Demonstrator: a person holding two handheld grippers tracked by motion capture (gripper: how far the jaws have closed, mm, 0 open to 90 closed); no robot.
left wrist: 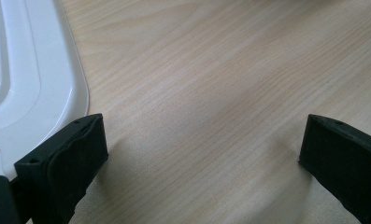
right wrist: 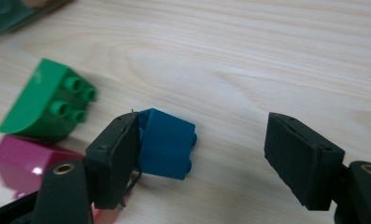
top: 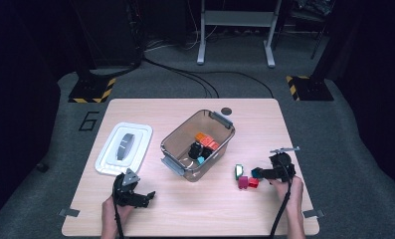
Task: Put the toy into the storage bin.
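On the table [right wrist: 267, 56], blue brick [right wrist: 167, 142] apparently touches right claw's [right wrist: 202, 163] left jaw.

Blue brick [right wrist: 167, 144] was small, studded, lying tipped on its side on the tabletop, studs facing sideways, w/ one face touching a black jaw pad, other side free. It sat just beside the green brick [right wrist: 45, 102] and magenta brick [right wrist: 26, 161], near the table's right edge, well apart from the bin.
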